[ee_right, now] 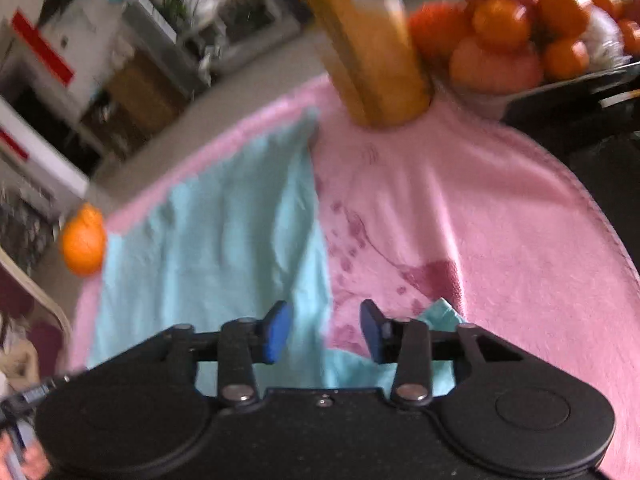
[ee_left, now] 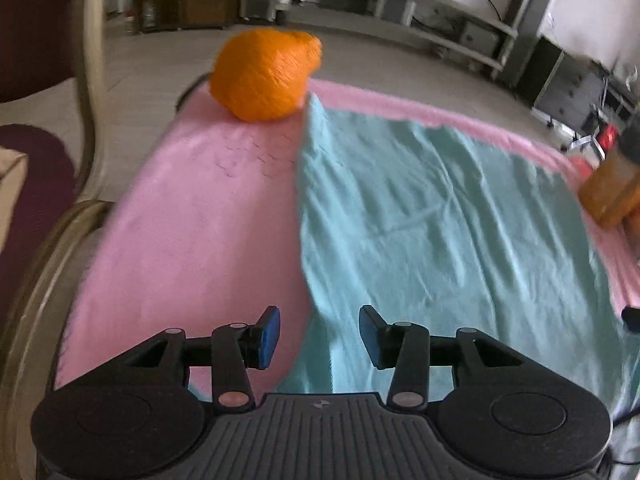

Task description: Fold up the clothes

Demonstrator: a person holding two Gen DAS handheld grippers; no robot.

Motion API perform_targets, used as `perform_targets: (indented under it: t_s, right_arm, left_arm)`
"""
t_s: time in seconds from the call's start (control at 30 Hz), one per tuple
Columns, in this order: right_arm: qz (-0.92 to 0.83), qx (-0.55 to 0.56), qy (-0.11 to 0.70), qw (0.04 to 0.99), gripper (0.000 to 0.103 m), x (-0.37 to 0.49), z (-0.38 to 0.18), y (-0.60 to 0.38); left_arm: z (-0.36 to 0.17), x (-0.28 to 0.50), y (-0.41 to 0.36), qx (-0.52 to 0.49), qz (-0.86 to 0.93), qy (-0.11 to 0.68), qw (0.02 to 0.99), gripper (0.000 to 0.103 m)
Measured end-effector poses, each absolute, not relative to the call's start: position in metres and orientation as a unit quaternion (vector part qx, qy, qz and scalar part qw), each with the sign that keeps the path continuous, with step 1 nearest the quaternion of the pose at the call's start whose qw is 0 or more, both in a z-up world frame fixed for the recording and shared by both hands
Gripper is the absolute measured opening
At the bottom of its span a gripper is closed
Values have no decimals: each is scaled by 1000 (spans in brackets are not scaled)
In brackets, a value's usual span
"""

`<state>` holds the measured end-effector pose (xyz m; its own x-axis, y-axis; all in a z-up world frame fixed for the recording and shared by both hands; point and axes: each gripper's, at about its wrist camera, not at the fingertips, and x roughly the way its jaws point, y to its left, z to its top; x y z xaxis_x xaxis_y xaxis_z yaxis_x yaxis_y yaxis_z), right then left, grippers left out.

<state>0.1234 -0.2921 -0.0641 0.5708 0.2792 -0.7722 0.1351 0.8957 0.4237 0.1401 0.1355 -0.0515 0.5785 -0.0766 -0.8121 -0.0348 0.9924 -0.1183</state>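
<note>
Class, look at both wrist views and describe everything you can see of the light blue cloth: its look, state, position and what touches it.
The light blue cloth is a thin, soft-looking fabric, pale teal and plain, creased with shallow wrinkles. It lies spread flat on the pink towel, whose pink border shows around it. One straight edge runs away from the camera toward the orange. The near part is rumpled, with a small corner poking up beside the right gripper. Both the left gripper and the right one are open above its near edge, gripping nothing.

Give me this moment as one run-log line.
left gripper: open, empty | right gripper: open, empty | teal cloth: flat on pink towel | orange: on towel's far corner
</note>
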Motion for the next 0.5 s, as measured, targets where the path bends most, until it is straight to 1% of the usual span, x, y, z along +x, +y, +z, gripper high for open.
perform_targets:
  t_s: [0.1,0.23,0.27,0.3,0.33,0.4,0.5]
  right_arm:
    - [53,213,465,858,31,126,-73,-289]
    - [61,182,461,866,23,125,-74,-279]
    - [65,170,460,869,21,125,-74,-275]
    - [69,158,459,871,21,124,-72,-271]
    - [74,143,457,875,20,123,-71,-266]
    - [79,112,450,883,20,121,-69,-255]
    - [63,63,435,896,2,118,-65,-241]
  left_arm:
    - [-55,144,132,-48,-4,450,892,41]
    - [-56,143,129,-31,1,441,897,33]
    - [-56,141,128,-23,0,437,899,28]
    - [-56,140,126,-14,-1,432,902,18]
    - [-56,140,124,-12,-3,430,903,12]
    - [-55,139,123,-15,-1,424,906,3]
    - [-53,136,124,-11,22,417,908,3]
